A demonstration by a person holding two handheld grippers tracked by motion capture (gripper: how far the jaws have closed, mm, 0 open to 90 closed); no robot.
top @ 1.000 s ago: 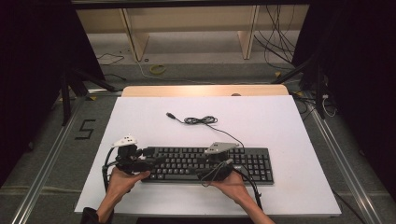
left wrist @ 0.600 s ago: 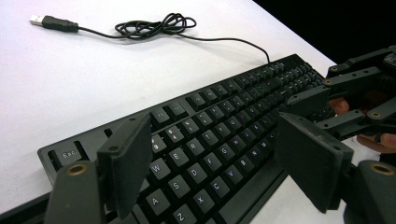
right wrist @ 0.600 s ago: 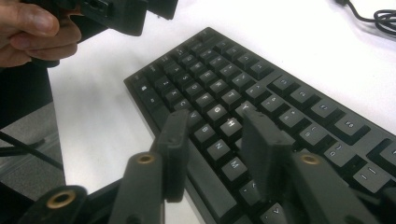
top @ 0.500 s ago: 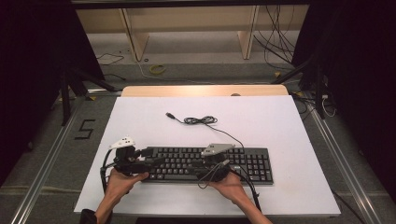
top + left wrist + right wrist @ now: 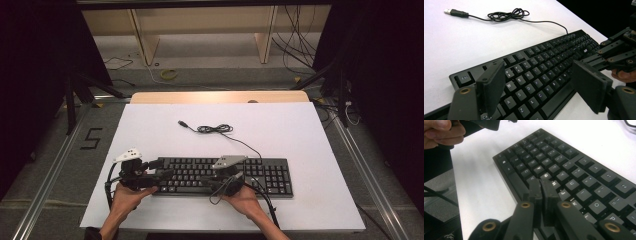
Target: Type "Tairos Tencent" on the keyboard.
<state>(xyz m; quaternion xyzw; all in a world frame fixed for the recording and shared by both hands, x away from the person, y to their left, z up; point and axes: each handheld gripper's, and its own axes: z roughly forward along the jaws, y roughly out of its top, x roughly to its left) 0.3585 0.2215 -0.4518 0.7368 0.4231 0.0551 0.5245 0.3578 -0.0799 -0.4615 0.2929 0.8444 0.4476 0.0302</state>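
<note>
With the right gripper (image 5: 541, 187) jaws just closed empty, wrong keys on the keyboard (image 5: 220, 175) near the table's (image 5: 300, 130) front edge could be struck, the left gripper (image 5: 541, 85) being held open.

Probably a lab: dark curtains (image 5: 30, 75); floor rails (image 5: 45, 175); loose cables (image 5: 295, 35).

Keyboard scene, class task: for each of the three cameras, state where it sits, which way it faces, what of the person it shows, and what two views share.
High view: above the table's near side, facing forward and down on the keyboard; forearms, left gripper, right gripper.
Left gripper view: rides the left gripper, jaws apart over the keys; right hand.
Right gripper view: rides the right gripper, jaws together above the keys; left hand.
Shared: the high and left gripper views both show the USB cable.
</note>
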